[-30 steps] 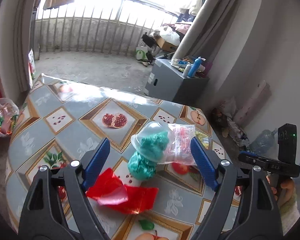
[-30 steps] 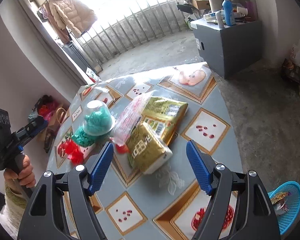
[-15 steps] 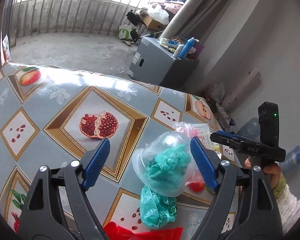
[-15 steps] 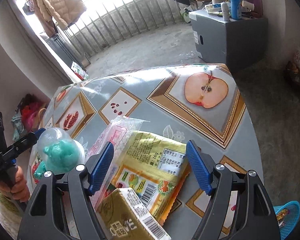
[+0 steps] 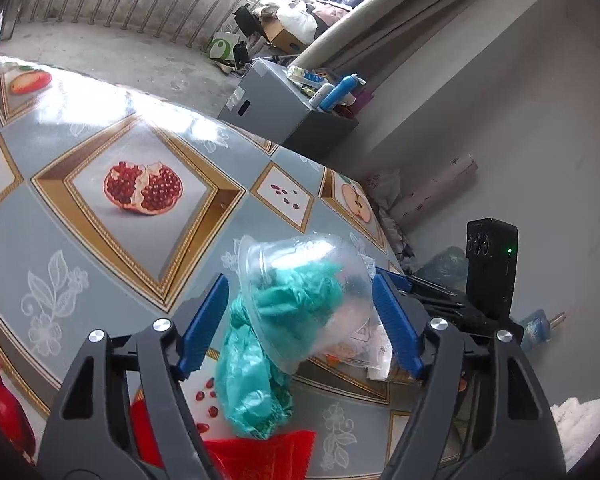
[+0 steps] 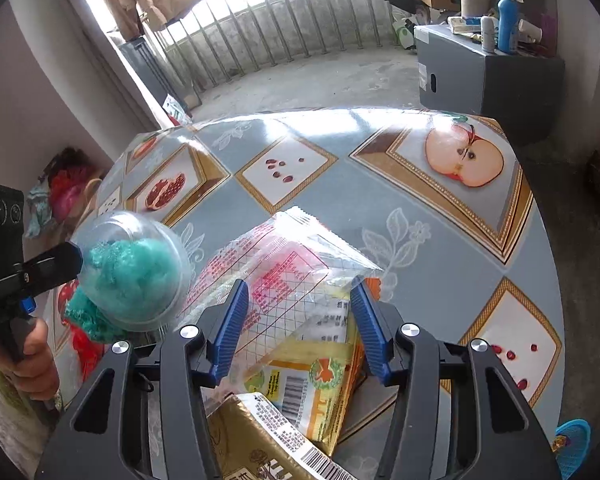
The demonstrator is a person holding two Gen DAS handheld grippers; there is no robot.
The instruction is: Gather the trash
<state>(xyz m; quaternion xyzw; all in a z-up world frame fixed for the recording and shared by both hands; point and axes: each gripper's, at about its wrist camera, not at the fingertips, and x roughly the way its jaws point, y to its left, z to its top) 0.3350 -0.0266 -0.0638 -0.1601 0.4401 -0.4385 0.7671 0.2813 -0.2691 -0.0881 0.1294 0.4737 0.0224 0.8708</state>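
Observation:
A clear plastic cup [image 5: 304,280] stuffed with a teal plastic bag [image 5: 252,380] lies on its side on the fruit-print table [image 5: 100,272]. My left gripper [image 5: 300,324] is open, its blue pads on either side of the cup. The cup also shows in the right wrist view [image 6: 136,272]. My right gripper [image 6: 298,328] is open around a clear wrapper with pink print [image 6: 284,276]. Under the wrapper lie a yellow snack packet [image 6: 320,384] and a gold packet [image 6: 260,440]. A red wrapper [image 5: 260,456] lies by the teal bag.
A blue basket [image 6: 572,448] with scraps stands on the floor at the lower right. A grey cabinet [image 6: 488,80] with bottles stands past the table's far edge. A balcony railing [image 6: 280,32] runs behind.
Both grippers have moved forward and down toward the table. The left now straddles the cup; the right now straddles the clear wrapper and has narrowed a little.

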